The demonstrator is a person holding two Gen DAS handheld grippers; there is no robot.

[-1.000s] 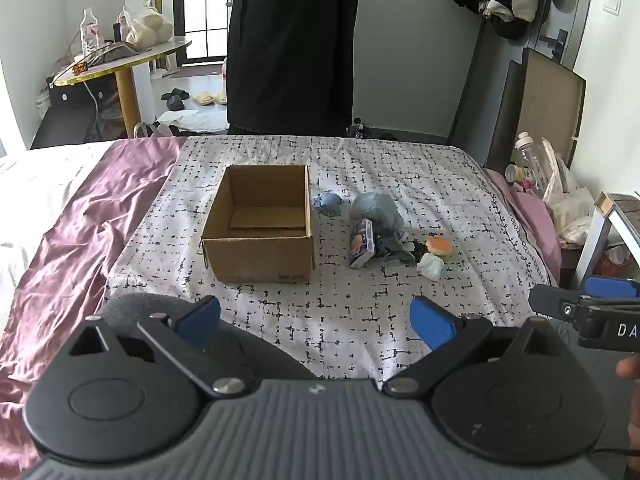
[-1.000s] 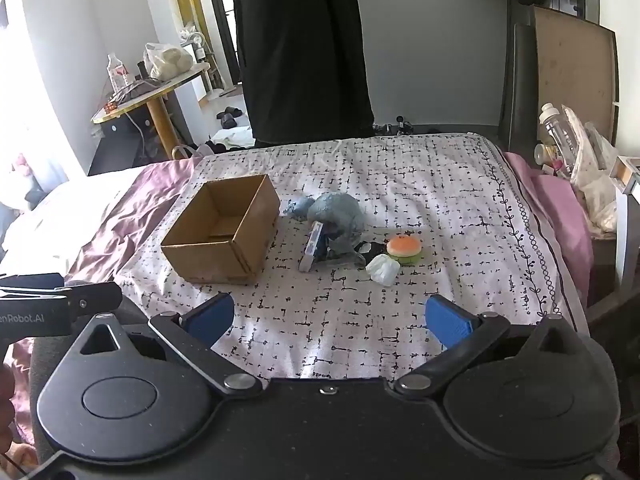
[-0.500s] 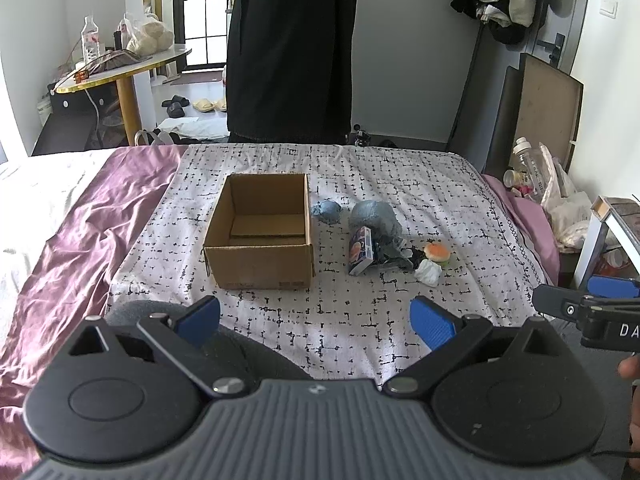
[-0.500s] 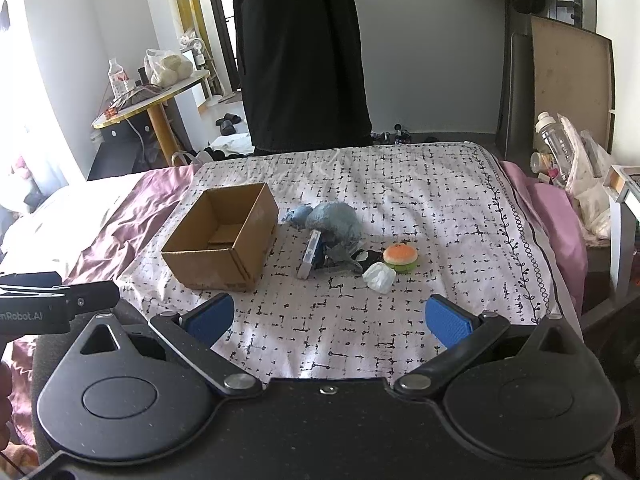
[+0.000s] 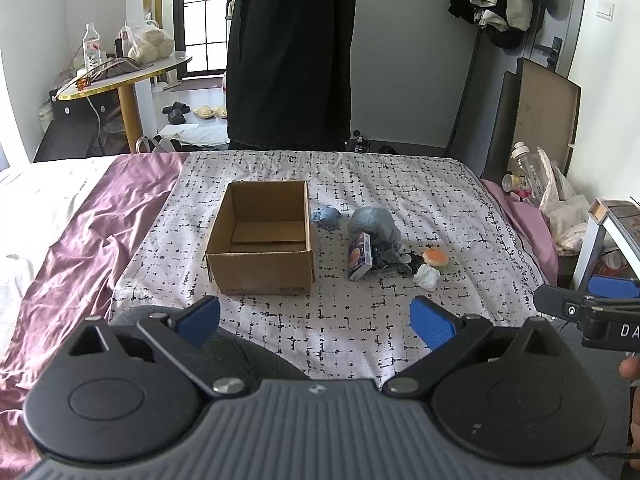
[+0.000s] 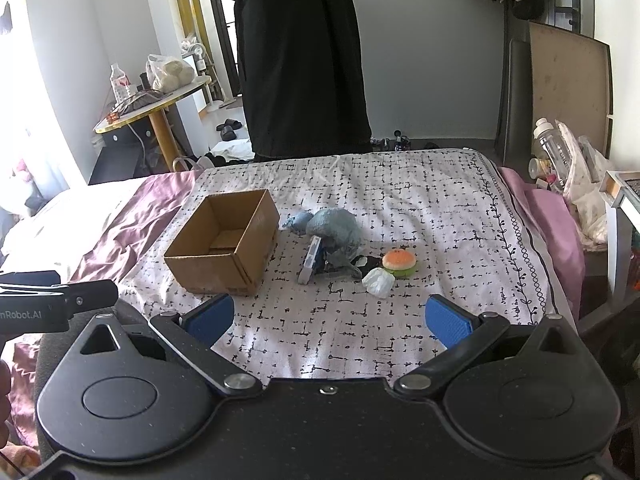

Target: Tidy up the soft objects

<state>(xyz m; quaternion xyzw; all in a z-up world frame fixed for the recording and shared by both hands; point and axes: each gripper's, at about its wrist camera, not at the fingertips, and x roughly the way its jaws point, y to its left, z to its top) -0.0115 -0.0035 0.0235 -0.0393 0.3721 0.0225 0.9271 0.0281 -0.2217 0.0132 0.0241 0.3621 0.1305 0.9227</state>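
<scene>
Soft toys (image 6: pixel 336 228) beyond right gripper (image 6: pixel 328 316)

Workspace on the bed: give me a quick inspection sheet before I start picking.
Surface: patterned white sheet over a purple cover, wrinkled.
Job's things: open cardboard box, nothing visible inside; beside it a small blue plush, a larger blue plush, a burger plush, a white crumpled item.
Clutter: a small printed box leaning against the larger blue plush.
Grippers: left gripper and right gripper both open, holding nothing, short of the items.
Cables: a white cable by the side table.
Surroundings: a person in dark clothing at the far bed edge; bottles and bags on the right.
</scene>
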